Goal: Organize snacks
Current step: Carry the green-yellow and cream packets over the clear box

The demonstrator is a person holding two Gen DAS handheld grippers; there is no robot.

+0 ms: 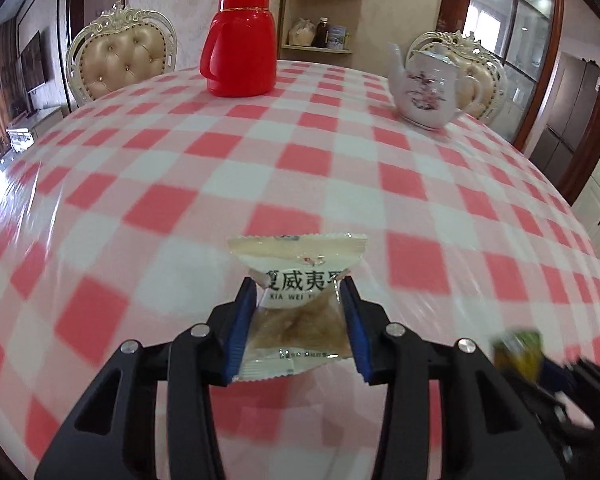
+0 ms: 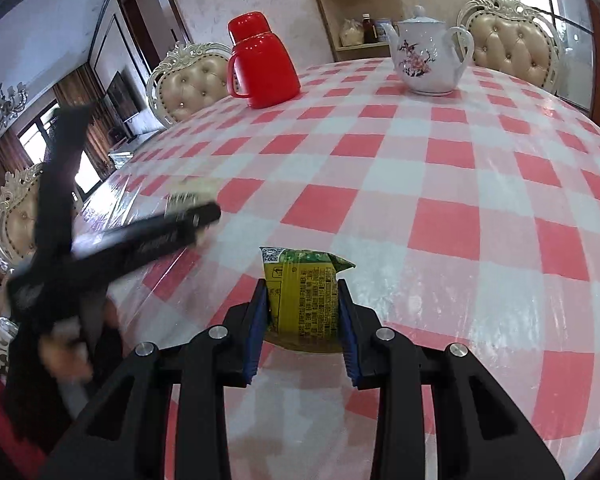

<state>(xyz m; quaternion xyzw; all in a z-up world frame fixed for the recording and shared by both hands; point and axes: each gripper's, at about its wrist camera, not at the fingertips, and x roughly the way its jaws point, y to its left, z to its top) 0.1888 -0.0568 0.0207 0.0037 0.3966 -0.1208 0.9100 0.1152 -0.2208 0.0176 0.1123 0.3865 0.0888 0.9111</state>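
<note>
Right wrist: red flask (image 2: pixel 262 66), teapot (image 2: pixel 424 58) far across table (image 2: pixel 460 184).

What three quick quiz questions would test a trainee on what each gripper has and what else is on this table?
1. True or false: the left gripper is clamped on a white snack packet.
2. What colour is the snack packet between the right gripper pads?
3. Which stands farther left on the checked tablecloth in the right wrist view: A) the red flask or B) the white teapot?

Key: 1 true; 2 yellow and green; 3 A.
</note>
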